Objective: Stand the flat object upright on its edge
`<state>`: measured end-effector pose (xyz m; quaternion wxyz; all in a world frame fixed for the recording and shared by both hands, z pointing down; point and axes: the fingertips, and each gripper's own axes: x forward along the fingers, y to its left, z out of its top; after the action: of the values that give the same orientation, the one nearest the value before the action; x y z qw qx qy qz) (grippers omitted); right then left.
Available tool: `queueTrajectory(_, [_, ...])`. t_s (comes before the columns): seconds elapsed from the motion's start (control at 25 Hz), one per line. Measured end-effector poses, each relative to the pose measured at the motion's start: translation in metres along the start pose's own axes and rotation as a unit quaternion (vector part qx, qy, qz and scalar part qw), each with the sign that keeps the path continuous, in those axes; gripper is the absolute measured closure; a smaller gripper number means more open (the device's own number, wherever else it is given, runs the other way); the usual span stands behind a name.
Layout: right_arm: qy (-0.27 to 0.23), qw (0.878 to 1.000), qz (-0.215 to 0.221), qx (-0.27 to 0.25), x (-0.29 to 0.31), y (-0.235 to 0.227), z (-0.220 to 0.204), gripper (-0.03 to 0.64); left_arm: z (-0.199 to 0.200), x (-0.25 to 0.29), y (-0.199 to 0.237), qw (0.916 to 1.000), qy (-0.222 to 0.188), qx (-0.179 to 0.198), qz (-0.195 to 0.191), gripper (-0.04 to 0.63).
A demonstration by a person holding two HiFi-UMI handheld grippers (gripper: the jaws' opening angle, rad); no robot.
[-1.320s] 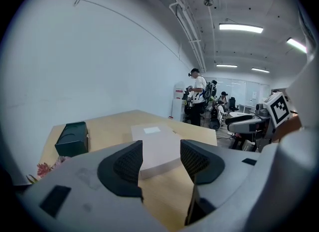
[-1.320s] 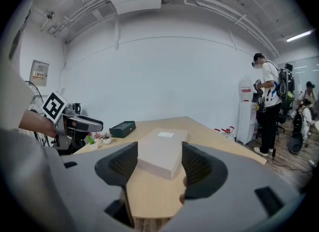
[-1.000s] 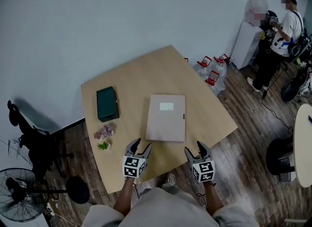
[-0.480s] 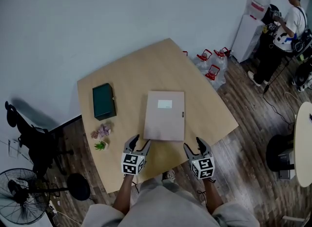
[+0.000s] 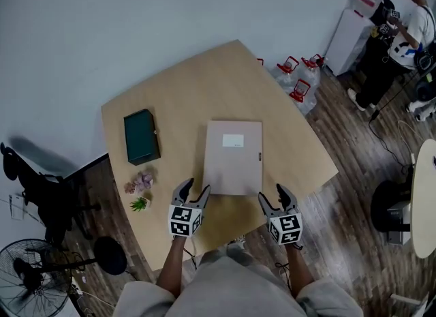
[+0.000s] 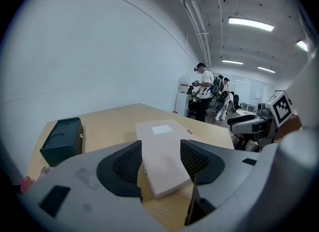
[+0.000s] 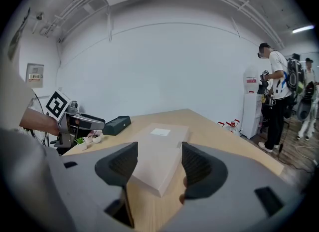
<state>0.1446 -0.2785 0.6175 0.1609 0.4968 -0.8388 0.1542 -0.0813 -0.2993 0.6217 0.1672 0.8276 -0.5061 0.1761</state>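
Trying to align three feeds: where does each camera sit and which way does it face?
Head view: on the person's head, facing steeply down at the light wooden table; forearms, left gripper and right gripper show.
Left gripper view: on that gripper, facing along its open jaws to the flat beige box.
Right gripper view: likewise, its open jaws facing the box's other near corner.
All three share the box.

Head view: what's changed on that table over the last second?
Both grippers moved forward, up to the box's near corners: the left gripper at the left one, the right gripper at the right. Both have their jaws open and grip nothing. The box still lies flat; the green case has not moved.
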Motion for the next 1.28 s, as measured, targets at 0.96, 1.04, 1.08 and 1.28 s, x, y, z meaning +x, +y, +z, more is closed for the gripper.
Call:
queueTrajectory(0.96, [0.053, 0.998, -0.022, 0.027, 0.072, -0.021, -0.007, 0.339, -0.024, 0.076, 0.047, 0.9944, 0.059, -0.072, -0.05, 0.336])
queueTrajectory(1.04, [0.056, 0.998, -0.021, 0.03, 0.079, -0.023, -0.009, 0.336, -0.025, 0.082, 0.048, 0.9939, 0.063, -0.074, -0.054, 0.334])
queueTrajectory(1.08, [0.058, 0.998, -0.021, 0.031, 0.082, -0.025, -0.01, 0.336, -0.026, 0.085, 0.048, 0.9935, 0.065, -0.074, -0.056, 0.333])
queueTrajectory(1.28, [0.069, 0.997, -0.016, 0.042, 0.097, -0.032, -0.015, 0.327, -0.03, 0.1, 0.048, 0.9921, 0.076, -0.077, -0.063, 0.33])
